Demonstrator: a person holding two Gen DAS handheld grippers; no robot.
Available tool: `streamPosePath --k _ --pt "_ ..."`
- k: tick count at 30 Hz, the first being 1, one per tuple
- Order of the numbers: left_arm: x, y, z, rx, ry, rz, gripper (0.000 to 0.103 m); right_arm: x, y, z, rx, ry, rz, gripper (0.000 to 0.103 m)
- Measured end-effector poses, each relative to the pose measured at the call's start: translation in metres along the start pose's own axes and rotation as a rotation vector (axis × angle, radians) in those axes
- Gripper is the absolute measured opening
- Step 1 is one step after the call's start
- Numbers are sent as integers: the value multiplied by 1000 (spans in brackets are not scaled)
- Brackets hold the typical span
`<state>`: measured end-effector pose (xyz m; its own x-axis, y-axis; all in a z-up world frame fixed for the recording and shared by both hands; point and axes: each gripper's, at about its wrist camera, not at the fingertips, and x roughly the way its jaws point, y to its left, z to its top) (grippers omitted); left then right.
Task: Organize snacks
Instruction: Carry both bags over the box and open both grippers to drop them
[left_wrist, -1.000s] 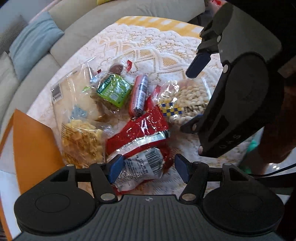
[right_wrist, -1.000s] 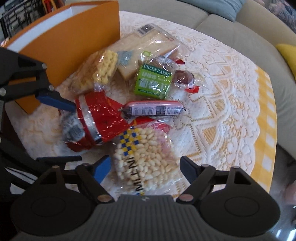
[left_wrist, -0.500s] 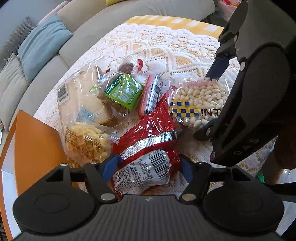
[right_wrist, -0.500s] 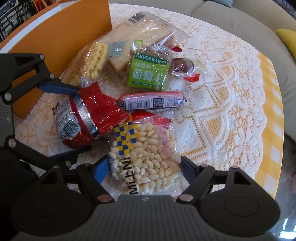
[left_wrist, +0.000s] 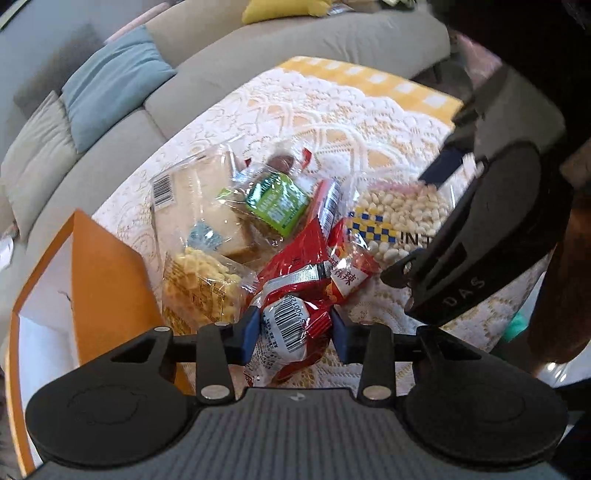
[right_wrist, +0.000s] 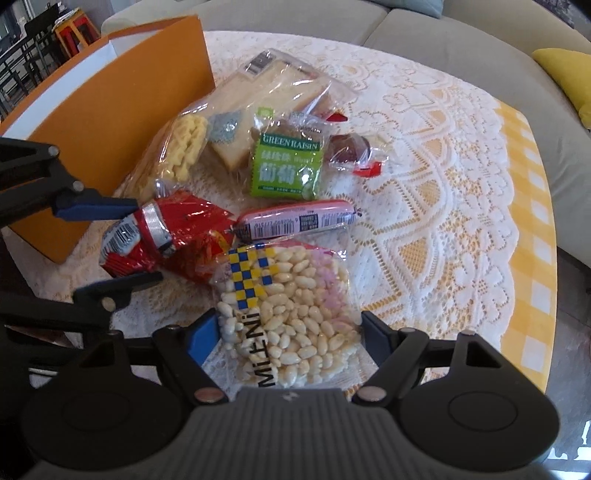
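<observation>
My left gripper has its jaws closing, and the blue pads press the barcode end of a red snack packet, which is raised off the cloth. The right wrist view shows that left gripper clamped across the same packet. My right gripper is open and straddles the near end of a clear bag of white puffed grains. In the left wrist view this right gripper hangs over that bag. An open orange box stands at the left.
A pink sausage, a green raisin pack, a bagged bread loaf, a bag of yellow crisps and a small wrapped sweet lie on the lace-covered table. A beige sofa curves round it.
The left jaws have gone from wide open around the red packet to pressing on it, and its end has risen. The right gripper has edged further over the puffed-grain bag.
</observation>
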<state>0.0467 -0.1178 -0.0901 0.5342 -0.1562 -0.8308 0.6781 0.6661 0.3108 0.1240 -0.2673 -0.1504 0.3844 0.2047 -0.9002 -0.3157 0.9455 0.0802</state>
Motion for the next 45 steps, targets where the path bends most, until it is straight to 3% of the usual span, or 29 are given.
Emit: streamPosePath --k 11,20,27,35,41,45 --pt "-34 32 3 -174 -82 -90 34 -23 3 -2 94 -77 37 78" --pt "-70 60 -6 -292 -148 -138 33 -37 17 1 89 -113 24 78" --pt "-108 88 -8 -350 -179 -93 32 -70 37 15 85 -185 33 78" --pt "-140 151 -19 -499 -168 -48 32 -101 85 58 -12 -273 154 78" --pt "-144 201 -35 -580 -121 61 32 -94 134 99 -128 -263 203 78" --pt "-129 227 -48 -631 -53 79 32 -74 165 124 -172 -204 288 78"
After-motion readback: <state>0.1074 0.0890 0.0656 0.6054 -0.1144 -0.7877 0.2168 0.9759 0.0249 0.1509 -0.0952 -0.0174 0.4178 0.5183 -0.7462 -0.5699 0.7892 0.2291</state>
